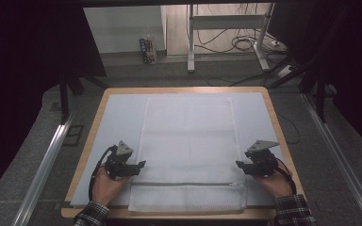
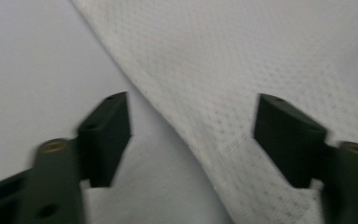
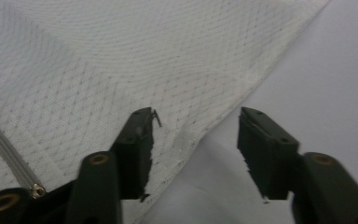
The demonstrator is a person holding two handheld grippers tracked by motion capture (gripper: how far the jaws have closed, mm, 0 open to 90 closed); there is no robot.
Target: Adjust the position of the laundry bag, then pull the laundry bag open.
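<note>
High view overhead, facing forward; tool views close on mesh bag (image 1: 187,141).

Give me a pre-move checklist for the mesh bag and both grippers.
1. Mesh bag lies flat on the table: ok.
2. Left gripper open at the bag's left edge: ok.
3. Right gripper open at the right edge: ok.
4. Nothing pinched by the fingers: ok.
5. Zipper fully closed: cannot tell.
6. Near end folded over at the table's front edge: ok.
</note>
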